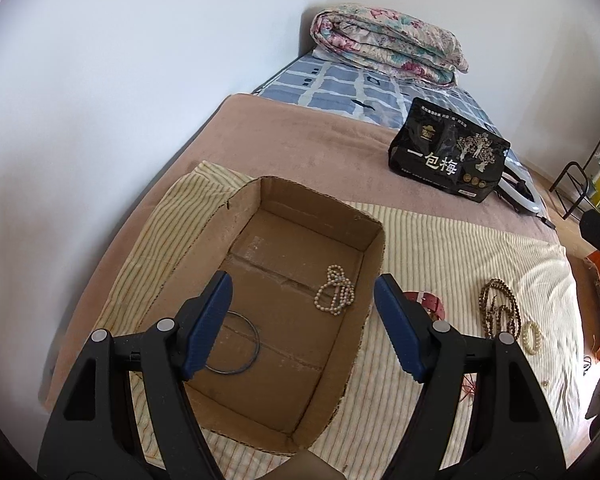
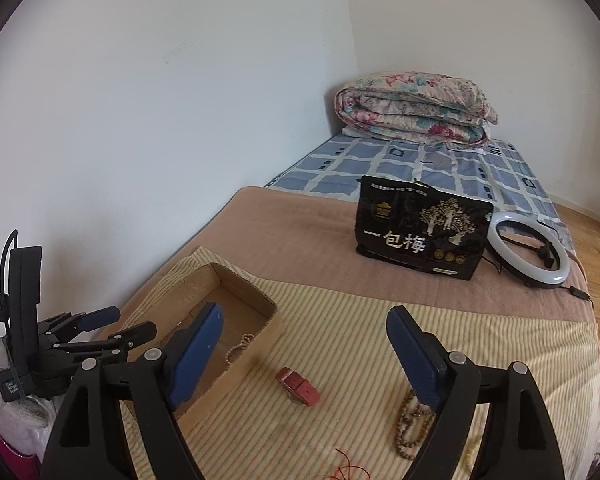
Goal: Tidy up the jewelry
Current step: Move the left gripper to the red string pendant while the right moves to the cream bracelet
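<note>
The task is judged to be partly done. Two pieces are seen inside the cardboard box at the centre of the left wrist view: a pearl necklace near its right wall, and a thin dark hoop at lower left, partly hidden behind a gripper finger.

Four pieces are counted outside it on the striped cloth: a red strap just beside the box at lower centre of the right wrist view, a brown bead string at lower right, a small pearl bracelet at the right edge of the left wrist view, and a red thread at the bottom edge. These are judged to be left to move.

The left gripper is held wide apart above the box, with nothing between its pads. The right gripper is likewise spread and empty, above the cloth near the strap.

One black snack bag, one ring light and one folded quilt are seen in the upper right.
</note>
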`<state>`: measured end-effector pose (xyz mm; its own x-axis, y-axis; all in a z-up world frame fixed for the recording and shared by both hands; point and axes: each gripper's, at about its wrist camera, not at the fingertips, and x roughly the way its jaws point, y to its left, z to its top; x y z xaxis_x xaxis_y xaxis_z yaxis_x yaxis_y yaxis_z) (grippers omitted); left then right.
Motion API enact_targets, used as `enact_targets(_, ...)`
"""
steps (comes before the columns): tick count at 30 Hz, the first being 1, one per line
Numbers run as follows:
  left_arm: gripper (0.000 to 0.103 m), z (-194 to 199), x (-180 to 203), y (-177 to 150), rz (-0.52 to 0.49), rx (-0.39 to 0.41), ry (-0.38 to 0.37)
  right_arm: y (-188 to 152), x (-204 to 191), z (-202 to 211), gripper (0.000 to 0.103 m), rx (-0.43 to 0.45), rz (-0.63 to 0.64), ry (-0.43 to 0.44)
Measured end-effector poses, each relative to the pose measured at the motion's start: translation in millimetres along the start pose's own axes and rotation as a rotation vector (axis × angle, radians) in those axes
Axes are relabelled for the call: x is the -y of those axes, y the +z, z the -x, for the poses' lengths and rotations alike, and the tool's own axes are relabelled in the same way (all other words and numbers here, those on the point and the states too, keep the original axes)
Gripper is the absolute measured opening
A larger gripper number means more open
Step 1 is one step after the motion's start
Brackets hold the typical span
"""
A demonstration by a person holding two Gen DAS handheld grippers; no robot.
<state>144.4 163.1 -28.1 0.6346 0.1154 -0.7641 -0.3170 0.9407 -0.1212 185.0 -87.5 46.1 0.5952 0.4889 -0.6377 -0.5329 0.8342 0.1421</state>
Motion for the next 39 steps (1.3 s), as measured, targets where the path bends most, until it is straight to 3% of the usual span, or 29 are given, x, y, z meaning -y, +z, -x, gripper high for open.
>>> enact_targets(4, 0.076, -0.5, 22.4, -3.0, -0.046, -0.009, -0.035, -9.2, 25.1, 20.4, 0.091, 0.004, -0.015, -0.045)
enact_targets(21, 0.076, -10.7, 101.8, -28.7, -0.2, -0.063, -0.127, -74.7, 139.7, 79.1, 0.091, -0.049, -0.136, -0.233)
enact_targets(39, 0.076, -28.7, 167.0, -85.4, -0.347, -0.176, -0.225, -141.0, 212.8, 47.1, 0.091, -0.196, -0.289, -0.306)
